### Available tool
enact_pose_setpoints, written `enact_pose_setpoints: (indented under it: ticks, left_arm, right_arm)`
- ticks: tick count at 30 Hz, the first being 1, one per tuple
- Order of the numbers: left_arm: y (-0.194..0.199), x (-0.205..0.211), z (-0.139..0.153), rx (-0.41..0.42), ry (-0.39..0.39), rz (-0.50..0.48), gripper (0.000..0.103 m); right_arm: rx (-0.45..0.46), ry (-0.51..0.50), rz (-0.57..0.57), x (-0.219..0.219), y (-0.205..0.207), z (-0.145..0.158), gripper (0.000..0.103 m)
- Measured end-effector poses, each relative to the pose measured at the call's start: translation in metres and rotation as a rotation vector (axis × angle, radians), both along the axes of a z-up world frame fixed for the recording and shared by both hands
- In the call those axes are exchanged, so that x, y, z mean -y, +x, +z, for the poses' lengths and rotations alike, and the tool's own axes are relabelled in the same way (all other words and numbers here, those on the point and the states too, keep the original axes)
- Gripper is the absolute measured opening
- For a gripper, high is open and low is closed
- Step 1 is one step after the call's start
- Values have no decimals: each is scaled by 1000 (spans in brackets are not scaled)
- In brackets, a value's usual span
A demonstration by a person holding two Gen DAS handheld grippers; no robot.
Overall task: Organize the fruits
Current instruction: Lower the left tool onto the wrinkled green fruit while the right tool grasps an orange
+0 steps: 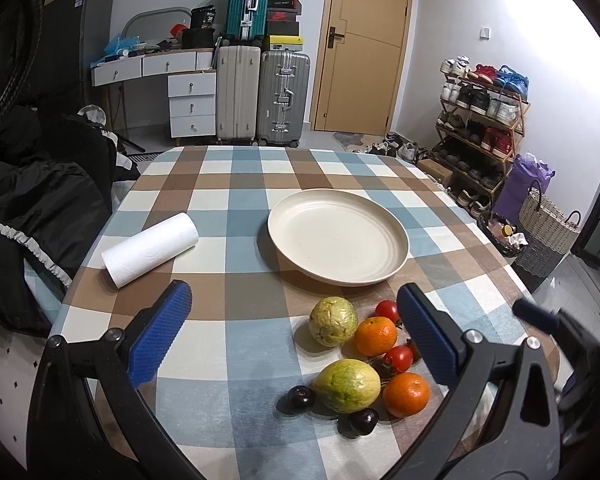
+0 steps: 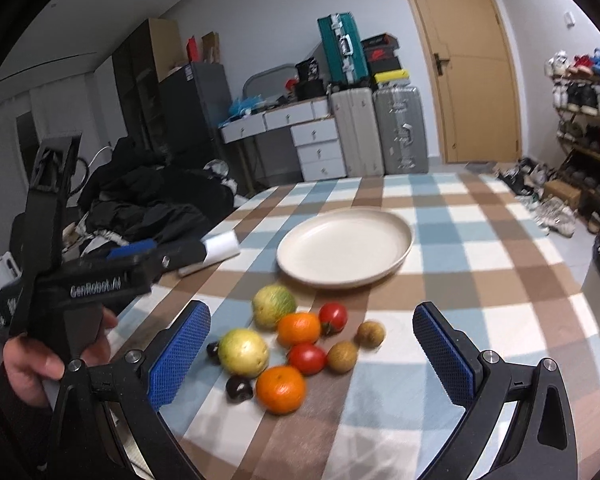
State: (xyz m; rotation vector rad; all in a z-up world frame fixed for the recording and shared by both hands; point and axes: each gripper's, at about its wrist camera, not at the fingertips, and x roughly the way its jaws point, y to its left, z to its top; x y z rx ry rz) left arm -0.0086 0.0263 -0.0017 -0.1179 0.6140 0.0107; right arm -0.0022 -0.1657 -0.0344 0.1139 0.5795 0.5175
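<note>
A cluster of fruit lies on the checked tablecloth in front of an empty cream plate, which also shows in the right wrist view. It holds two green guavas, two oranges, two tomatoes, two dark plums and two brown longans. My left gripper is open above the table, with the fruit between its fingers. My right gripper is open and hovers over the cluster. Both are empty.
A white paper towel roll lies left of the plate. Dark clothes are piled on a chair at the left. Suitcases, a drawer desk and a shoe rack stand beyond the table. The left gripper's body and hand show in the right wrist view.
</note>
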Motion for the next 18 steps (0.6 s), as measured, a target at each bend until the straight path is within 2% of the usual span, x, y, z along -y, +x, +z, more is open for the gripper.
enact_pose_setpoints:
  ticks: [15,18]
  left_arm:
    - [7,-17,-13,-22,-10,39,102]
    - [9,-20,-15,-27,-14,45,102]
  right_arm:
    - [-133,1,103,-28,-4,-50,103]
    - [-155,4,114,-32,-2,-56,98]
